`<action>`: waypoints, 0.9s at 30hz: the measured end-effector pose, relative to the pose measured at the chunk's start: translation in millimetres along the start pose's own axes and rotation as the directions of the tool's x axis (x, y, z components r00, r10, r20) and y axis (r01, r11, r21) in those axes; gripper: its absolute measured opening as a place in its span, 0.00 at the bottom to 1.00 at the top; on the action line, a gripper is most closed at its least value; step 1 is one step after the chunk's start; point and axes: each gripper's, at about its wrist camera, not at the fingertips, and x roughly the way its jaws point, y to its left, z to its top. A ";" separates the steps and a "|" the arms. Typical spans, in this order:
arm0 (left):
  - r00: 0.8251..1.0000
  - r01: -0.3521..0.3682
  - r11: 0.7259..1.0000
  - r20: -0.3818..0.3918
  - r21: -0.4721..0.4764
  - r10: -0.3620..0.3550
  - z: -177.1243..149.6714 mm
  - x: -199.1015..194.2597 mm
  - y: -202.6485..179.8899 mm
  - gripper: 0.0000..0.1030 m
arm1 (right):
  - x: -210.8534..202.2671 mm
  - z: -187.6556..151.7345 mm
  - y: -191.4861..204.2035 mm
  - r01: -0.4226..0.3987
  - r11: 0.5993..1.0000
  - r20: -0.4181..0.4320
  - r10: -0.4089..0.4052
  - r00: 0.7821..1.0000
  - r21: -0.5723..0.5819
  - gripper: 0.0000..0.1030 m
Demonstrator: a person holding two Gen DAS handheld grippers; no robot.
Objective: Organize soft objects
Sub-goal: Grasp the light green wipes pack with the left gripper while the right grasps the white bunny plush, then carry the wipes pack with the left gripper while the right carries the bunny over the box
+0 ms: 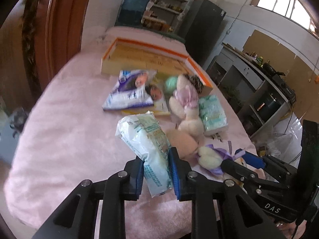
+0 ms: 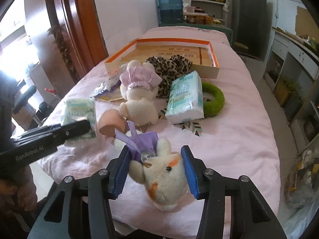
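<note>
Left tongs [image 1: 156, 171] are clamped on a tissue pack [image 1: 147, 149]; right tongs [image 2: 154, 171] are closed around a plush toy [image 2: 161, 177]; the box [image 2: 214, 73] lies ahead.

A: What was the counter [image 2: 229, 139] covered in?

B: A pink cloth, fuzzy and matt. The tissue pack [image 1: 147, 149] was wrapped in glossy, crinkled plastic film.

A: And the toys?

B: The small plush toy [image 2: 163, 177] was cream pile, soft and matt, with a thin purple fabric dress. The box [image 2: 213, 67] looked like matt cardboard, and the green ring [image 2: 216, 101] rough and felt-like.
</note>
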 end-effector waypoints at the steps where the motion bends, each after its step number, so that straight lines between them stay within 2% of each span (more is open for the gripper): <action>1: 1.000 -0.003 1.000 0.010 0.008 0.003 2.1 -3.3 -0.1 0.24 | -1.8 0.4 0.7 -0.003 1.000 0.005 0.003 1.000 0.000 0.50; 6: 0.998 -0.018 0.999 0.060 0.028 0.016 14.4 -20.2 1.0 0.24 | -12.7 7.3 6.1 -0.004 1.000 0.041 0.004 0.999 -0.005 0.50; 16: 0.994 -0.026 0.997 0.108 0.069 0.018 47.9 -30.7 -1.7 0.24 | -30.2 36.6 8.9 0.014 0.999 0.106 -0.009 0.994 -0.047 0.50; 27: 0.990 -0.058 0.993 0.137 0.107 0.043 101.9 -13.9 -7.2 0.24 | -30.6 102.9 -4.7 0.040 0.998 0.195 -0.030 0.980 -0.050 0.50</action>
